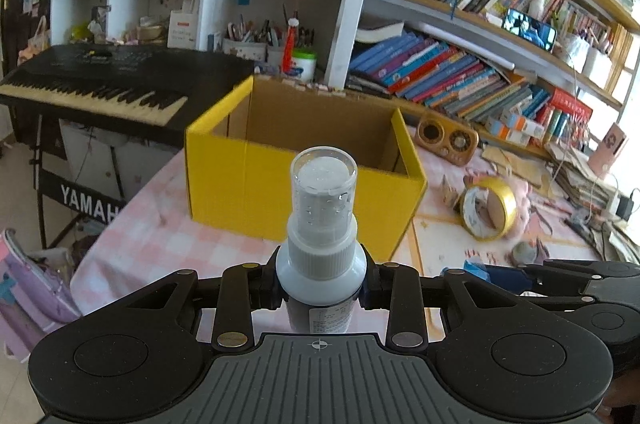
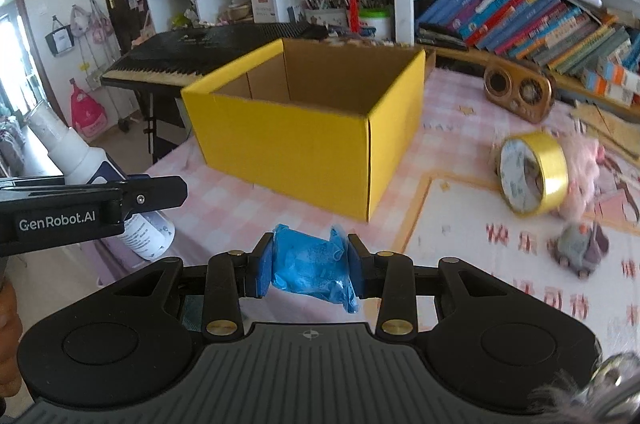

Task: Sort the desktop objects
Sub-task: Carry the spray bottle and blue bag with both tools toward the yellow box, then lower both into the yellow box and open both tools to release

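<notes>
left gripper (image 1: 321, 290): clamped around the neck of a white plastic spray bottle with a clear cap (image 1: 322, 224), bottle standing upright between the pads, held up over the near edge of the table

right gripper (image 2: 308, 268): squeezed tight on a crinkly blue plastic-wrapped packet (image 2: 310, 270), pads pressing both ends, also up off the table

box: open yellow cardboard box with a plain brown inside (image 2: 308, 127), sitting on the table just ahead of both grippers, can't see anything in it from here

table: pink and white checked tablecloth (image 2: 224, 199), with a roll of gold tape (image 2: 534, 173) standing on edge to the right of the box, a fluffy pink thing right behind it, and a small grey toy (image 2: 580, 250) nearer the camera

room: black Yamaha keyboard (image 1: 96, 83) behind the box on the left, packed bookshelves (image 1: 460, 71) on the right, a small brown retro radio (image 2: 518, 89) at the foot of the books
</notes>
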A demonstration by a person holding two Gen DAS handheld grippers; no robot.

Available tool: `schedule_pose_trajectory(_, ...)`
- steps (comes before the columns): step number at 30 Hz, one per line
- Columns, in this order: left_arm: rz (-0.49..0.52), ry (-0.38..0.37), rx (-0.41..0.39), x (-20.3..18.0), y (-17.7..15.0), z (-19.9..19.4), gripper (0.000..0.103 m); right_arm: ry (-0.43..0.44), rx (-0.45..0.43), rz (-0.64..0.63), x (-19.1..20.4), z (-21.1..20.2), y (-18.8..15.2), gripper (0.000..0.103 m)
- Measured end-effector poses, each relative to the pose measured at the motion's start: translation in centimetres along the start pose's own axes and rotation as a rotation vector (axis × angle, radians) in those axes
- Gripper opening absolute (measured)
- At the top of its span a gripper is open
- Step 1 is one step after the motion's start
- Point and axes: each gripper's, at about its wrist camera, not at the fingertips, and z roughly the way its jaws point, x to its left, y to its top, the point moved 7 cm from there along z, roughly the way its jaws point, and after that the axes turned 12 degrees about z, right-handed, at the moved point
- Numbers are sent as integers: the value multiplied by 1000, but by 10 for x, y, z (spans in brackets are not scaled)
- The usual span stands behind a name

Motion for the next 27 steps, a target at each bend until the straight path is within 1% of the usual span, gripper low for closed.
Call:
schedule_pose_trajectory(4, 7, 6, -40, 7, 25, 7, 33, 28, -41, -21, 3, 8, 32, 34)
schedule_pose_trajectory(12, 20, 26, -135, 19, 88, 27, 33, 82, -121, -73, 7, 28, 99, 34)
schedule_pose_trajectory(16, 32, 34, -157, 22, 112, 44, 34, 95, -134, -134, 8, 47, 123, 34)
schedule_pose_trajectory(19, 50, 47, -155, 23, 124, 63, 34, 95, -118, -175, 7, 67, 136, 34)
schedule_pose_trajectory(21, 60, 47, -140, 25, 129, 79, 34, 88, -99, -206, 4, 85, 142, 34)
schedule_pose_trajectory(24, 74, 12, -79, 27, 132, 108, 34, 78, -37, -258, 0, 114, 144, 34)
schedule_pose_trajectory(27, 102, 4, -16, 28, 130, 136, 34, 79, 52, -325, -5, 145, 143, 34)
